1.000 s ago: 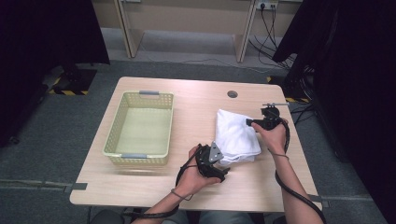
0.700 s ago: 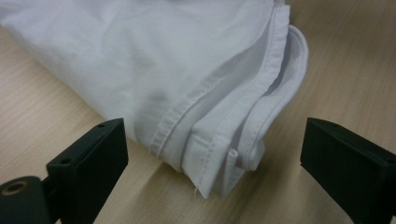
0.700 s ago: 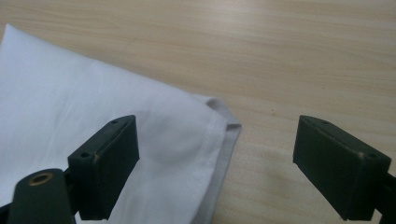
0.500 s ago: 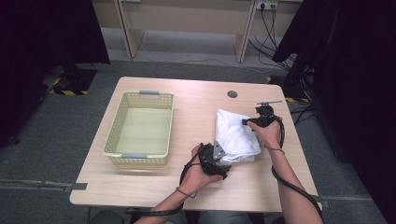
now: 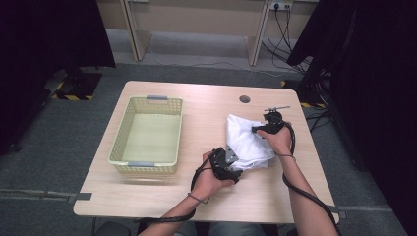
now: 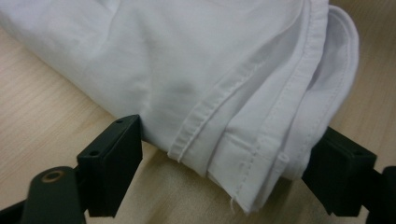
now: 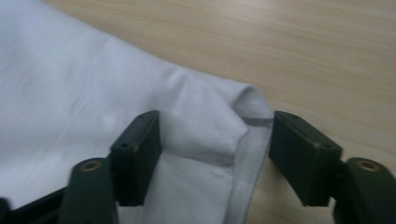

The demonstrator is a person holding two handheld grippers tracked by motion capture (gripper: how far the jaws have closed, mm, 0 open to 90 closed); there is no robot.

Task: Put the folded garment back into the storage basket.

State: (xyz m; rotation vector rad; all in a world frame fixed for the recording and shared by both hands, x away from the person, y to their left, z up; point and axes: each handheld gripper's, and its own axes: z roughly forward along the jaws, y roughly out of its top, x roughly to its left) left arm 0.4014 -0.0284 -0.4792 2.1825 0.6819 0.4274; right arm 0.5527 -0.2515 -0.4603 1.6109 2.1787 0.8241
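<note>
The folded white cloth [image 5: 248, 142] is lying on the table [image 5: 206, 113], well to the right of the yellow basket [image 5: 150, 133], which is sitting empty. So, judging by that, the pick-up is only just starting; lifting and presumably moving the cloth over to the basket are left to do.

L gripper [image 5: 231, 167] is working at the cloth's near corner, on the side away from the basket. Its jaws have just been closing, w/ the hemmed layers [image 6: 252, 140] between them, but not pinching yet: a gap is showing.

R gripper [image 5: 259, 129] is at the far right edge; jaws also closing in, straddling the folded corner [image 7: 219, 135], not clamped yet.
</note>
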